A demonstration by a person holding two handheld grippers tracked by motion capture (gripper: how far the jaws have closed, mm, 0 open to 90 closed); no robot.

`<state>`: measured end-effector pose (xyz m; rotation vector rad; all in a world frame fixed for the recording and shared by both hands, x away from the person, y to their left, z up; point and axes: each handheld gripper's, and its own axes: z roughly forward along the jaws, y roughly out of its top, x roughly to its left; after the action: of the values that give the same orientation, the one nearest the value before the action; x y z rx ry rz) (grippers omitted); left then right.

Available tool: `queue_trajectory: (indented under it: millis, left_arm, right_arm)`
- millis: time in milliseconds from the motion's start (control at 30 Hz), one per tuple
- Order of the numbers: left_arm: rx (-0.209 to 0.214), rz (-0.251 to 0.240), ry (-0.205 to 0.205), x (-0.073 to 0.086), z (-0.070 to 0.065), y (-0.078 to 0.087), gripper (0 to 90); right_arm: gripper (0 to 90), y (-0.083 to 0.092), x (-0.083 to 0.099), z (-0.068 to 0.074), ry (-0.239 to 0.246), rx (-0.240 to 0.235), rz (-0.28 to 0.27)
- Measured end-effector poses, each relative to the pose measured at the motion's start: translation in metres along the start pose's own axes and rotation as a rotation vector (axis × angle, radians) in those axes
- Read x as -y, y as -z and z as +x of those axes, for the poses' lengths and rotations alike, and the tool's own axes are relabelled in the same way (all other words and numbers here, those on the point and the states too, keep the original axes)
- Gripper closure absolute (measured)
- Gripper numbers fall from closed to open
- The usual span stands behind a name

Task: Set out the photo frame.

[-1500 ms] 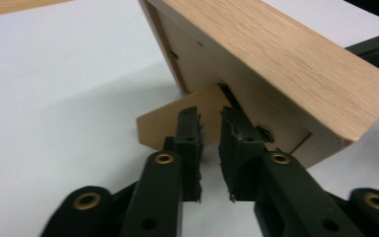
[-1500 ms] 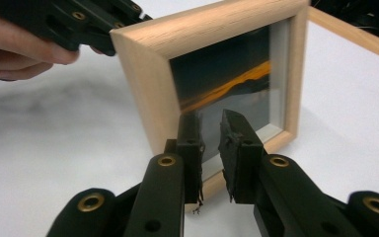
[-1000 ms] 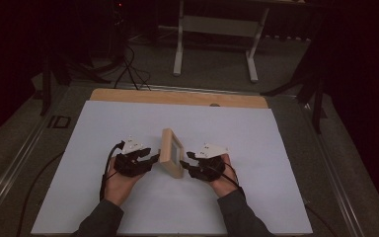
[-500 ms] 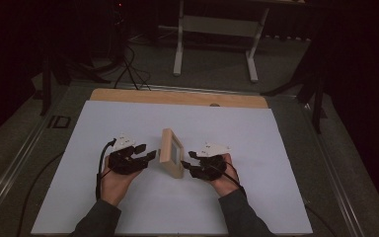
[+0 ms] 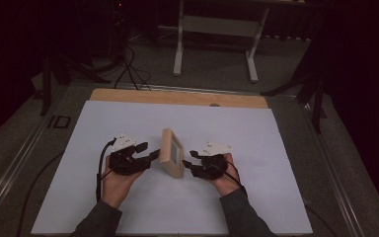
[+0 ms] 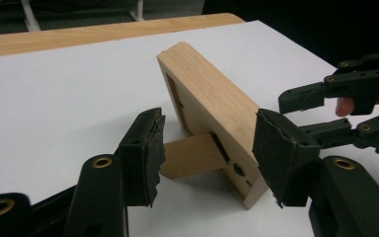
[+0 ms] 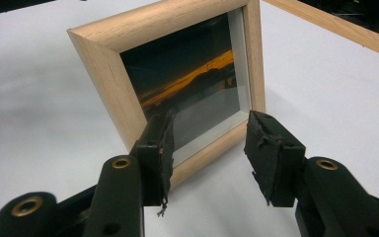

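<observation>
Between the released left tool at 9 o'clock and released right tool at 3 o'clock, a light wooden picture frame stood upright, untouched; both had just been opening.

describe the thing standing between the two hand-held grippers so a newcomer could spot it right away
On the white sheet covering the table, look near the middle, between the left hand-held gripper and the right hand-held gripper. There a small picture frame stands upright, propped on a back leg. It is the only light wood object on the sheet, with glass over a dark picture streaked orange.
</observation>
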<state>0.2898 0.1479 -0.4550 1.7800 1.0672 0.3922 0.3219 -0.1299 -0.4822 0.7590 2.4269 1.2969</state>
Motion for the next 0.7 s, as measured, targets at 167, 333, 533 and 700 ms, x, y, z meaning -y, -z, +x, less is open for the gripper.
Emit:
queue_trajectory:
  millis: [167,333,533,700]
  left_arm:
    - [0.001,-0.005,-0.009,-0.001,-0.005,-0.001,41.3]
    - [0.003,-0.009,-0.021,-0.001,-0.011,-0.003,38.0]
    - [-0.005,0.006,-0.025,0.000,-0.017,-0.009,33.3]
    - [-0.013,0.004,-0.024,0.001,-0.020,-0.012,28.2]
  right_arm:
    - [53.0,0.001,0.000,-0.001,0.000,0.001,-0.001]
    - [52.9,0.000,0.000,-0.002,-0.003,0.001,0.004]
    - [52.8,0.000,0.001,-0.002,-0.003,0.001,0.005]
    - [52.7,0.001,0.001,-0.003,-0.007,0.002,0.003]
